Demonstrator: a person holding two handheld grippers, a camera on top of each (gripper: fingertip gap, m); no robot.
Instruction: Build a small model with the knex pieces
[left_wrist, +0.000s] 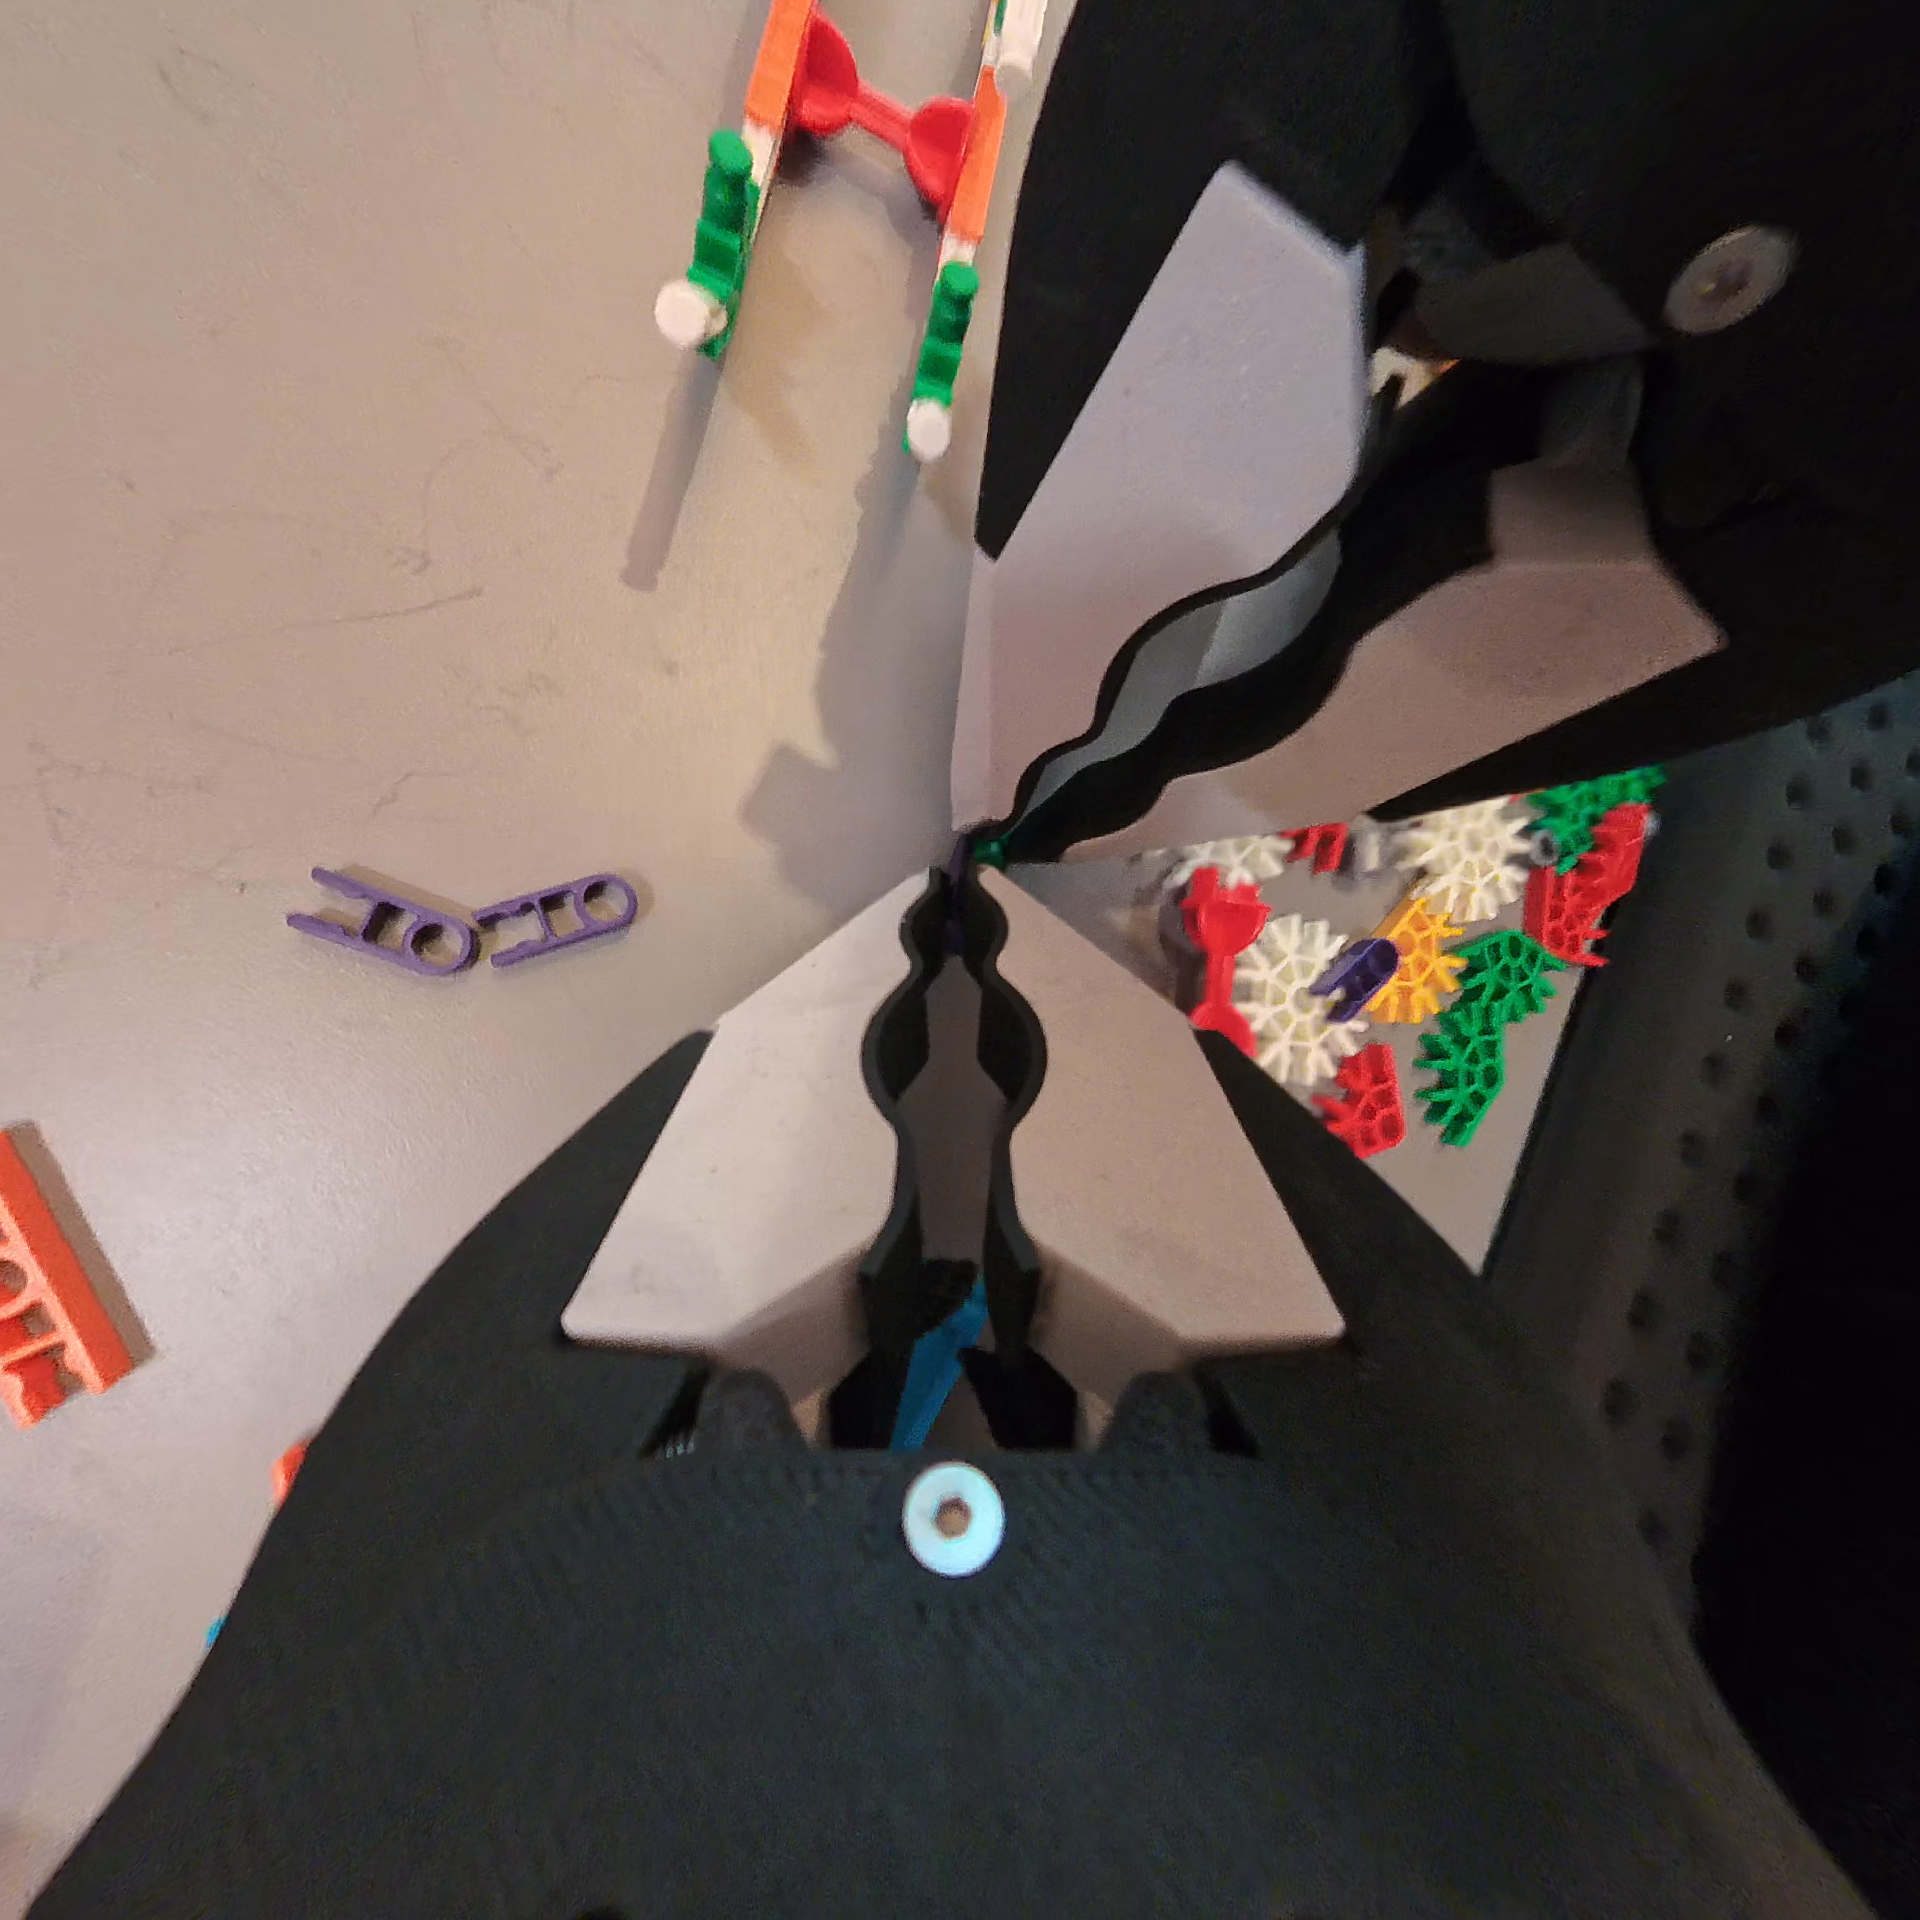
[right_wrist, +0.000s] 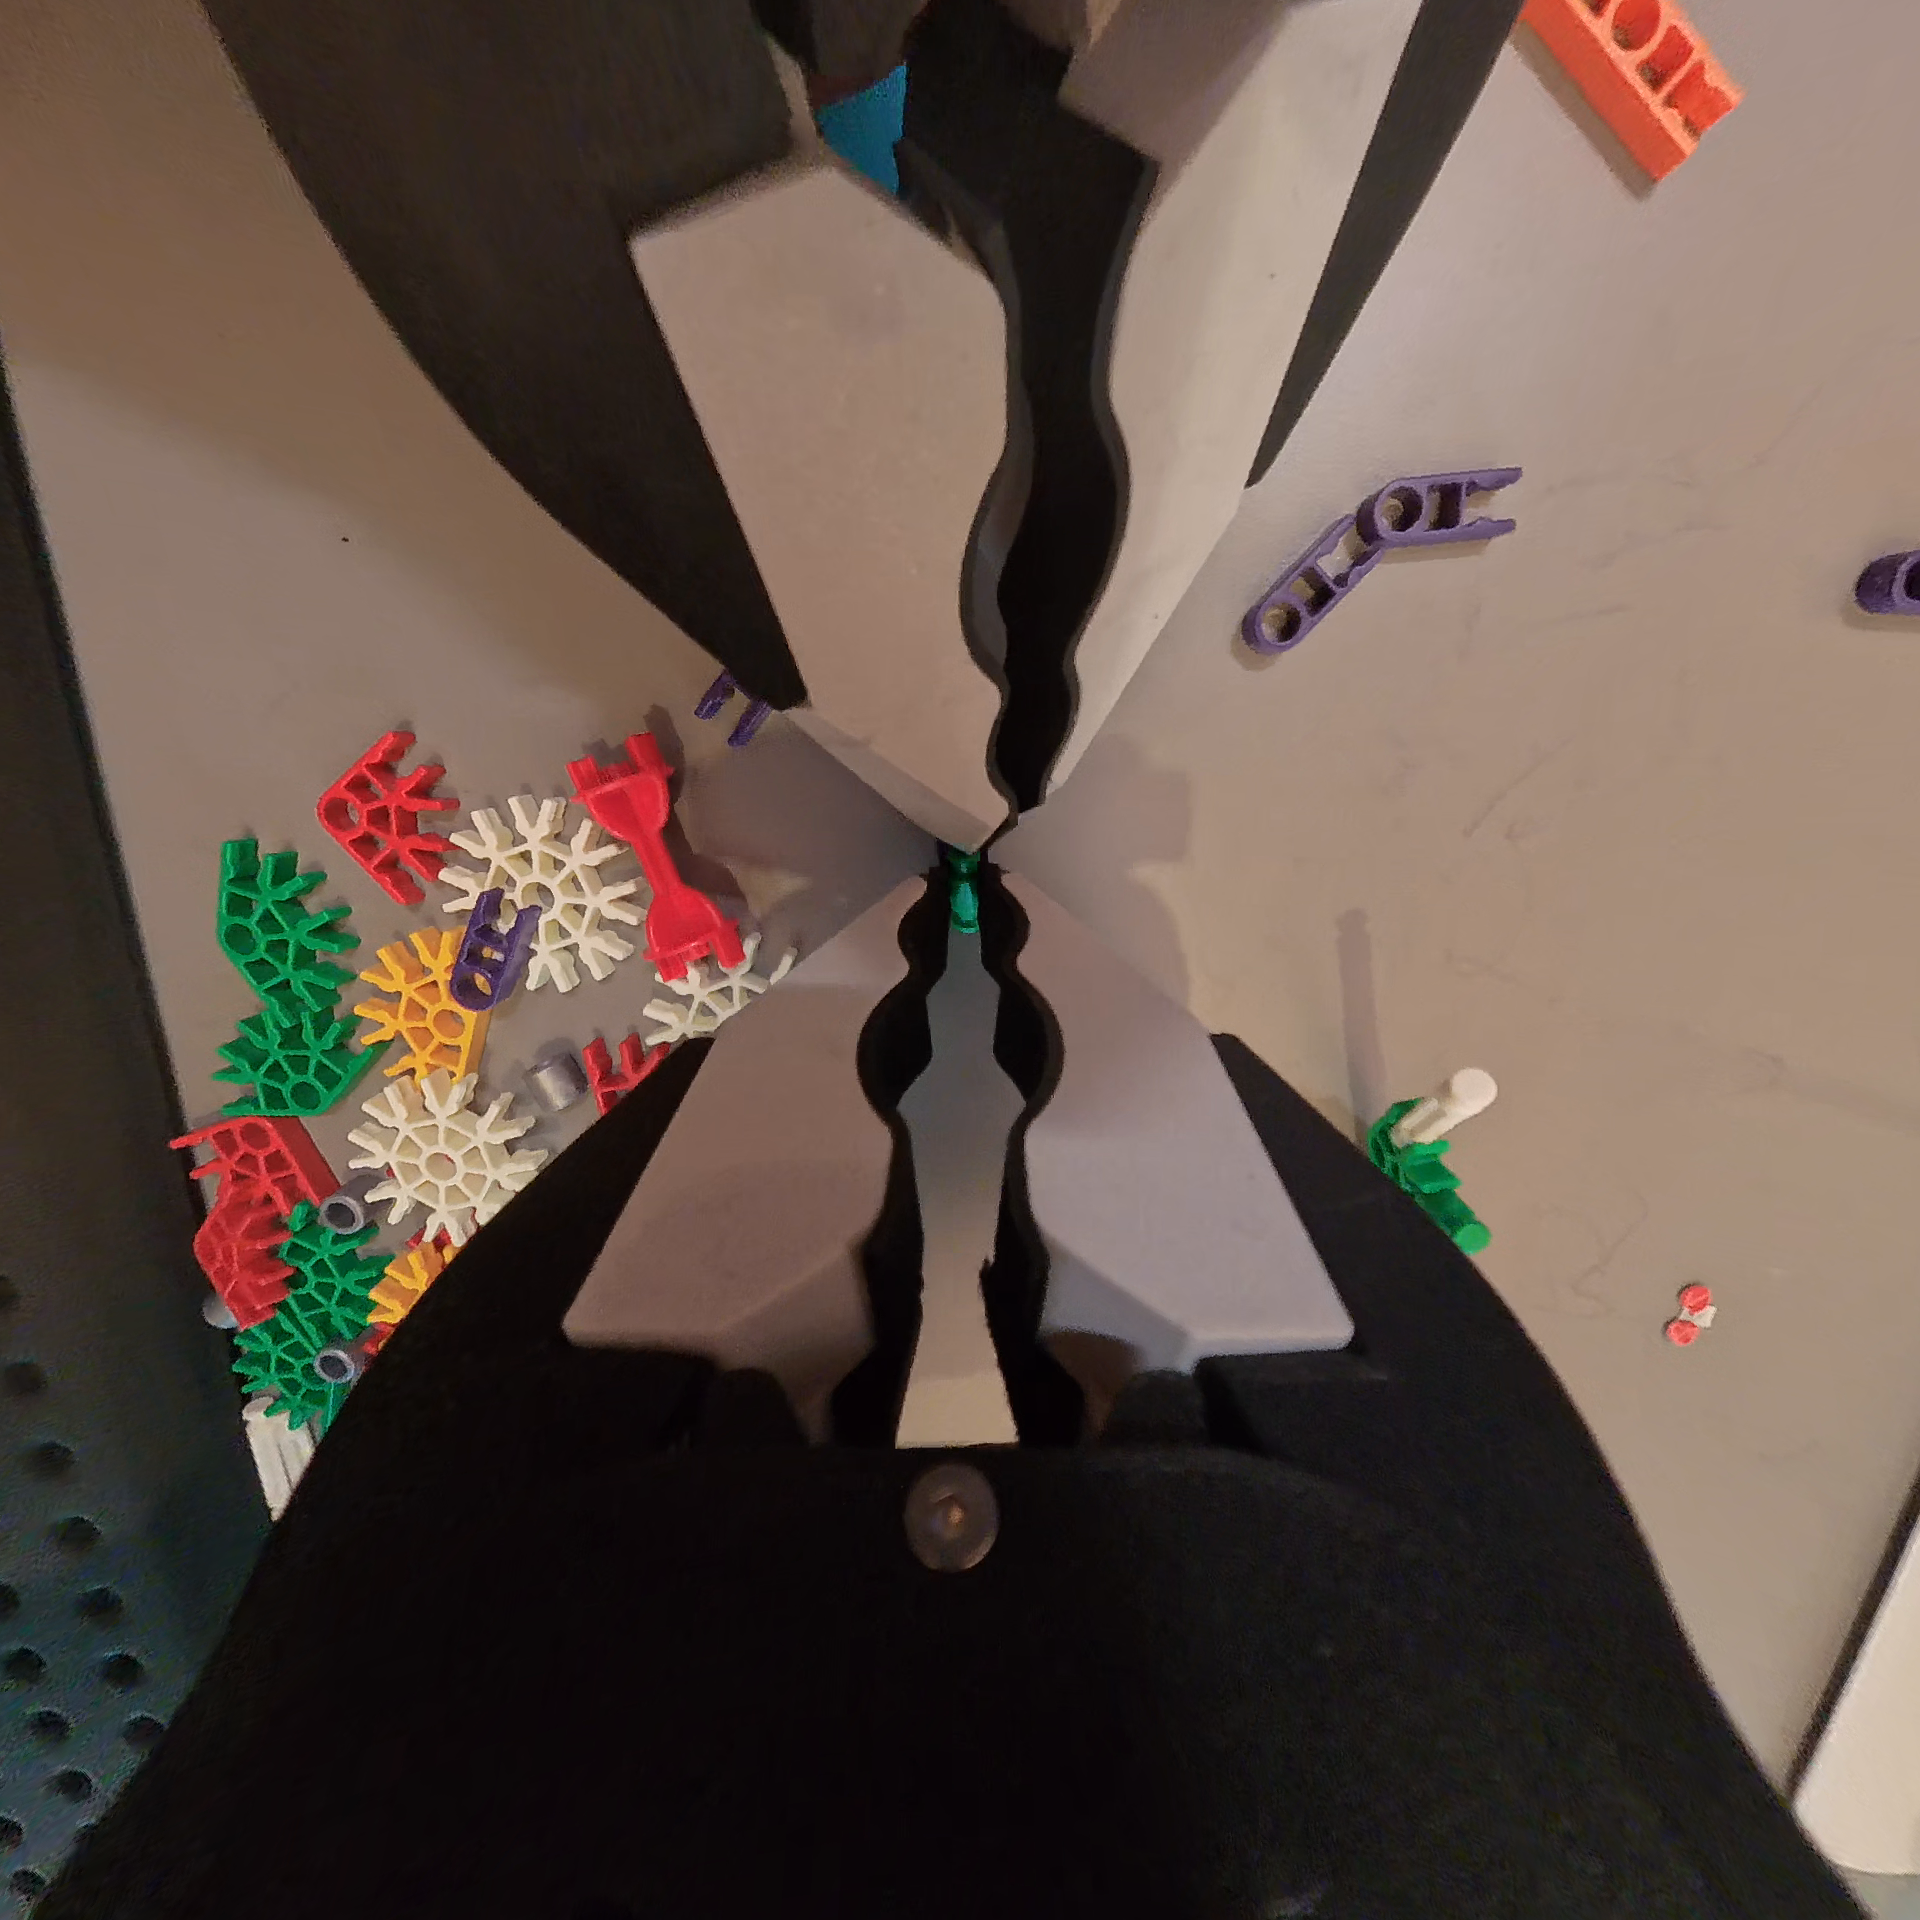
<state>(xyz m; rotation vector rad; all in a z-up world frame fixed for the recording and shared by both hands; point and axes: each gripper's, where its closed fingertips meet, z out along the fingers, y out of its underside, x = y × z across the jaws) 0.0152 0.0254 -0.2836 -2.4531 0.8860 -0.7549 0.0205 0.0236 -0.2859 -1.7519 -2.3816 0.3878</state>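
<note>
My two grippers meet tip to tip above a grey table (left_wrist: 312, 623). My left gripper (left_wrist: 954, 883) is shut on a small purple piece (left_wrist: 957, 864), of which only a sliver shows between the fingertips. My right gripper (right_wrist: 964, 883) is shut on a short green rod (right_wrist: 964, 899). In the left wrist view the right gripper (left_wrist: 1013, 831) comes in from the upper right, with a bit of green (left_wrist: 987, 852) at its tip touching the purple piece. In the right wrist view the left gripper (right_wrist: 1013, 810) comes down from the top.
A pile of red, green, white and yellow connectors (left_wrist: 1403, 977) (right_wrist: 416, 1018) lies beside a dark perforated board (left_wrist: 1766, 1039) (right_wrist: 62, 1558). Purple connectors (left_wrist: 468, 920) (right_wrist: 1371, 540), an orange brick (left_wrist: 42, 1278) (right_wrist: 1631, 73), an orange, red and green assembly (left_wrist: 852, 156) and a green and white piece (right_wrist: 1434, 1153) lie on the table. The tips of both grippers are at nearly the same place.
</note>
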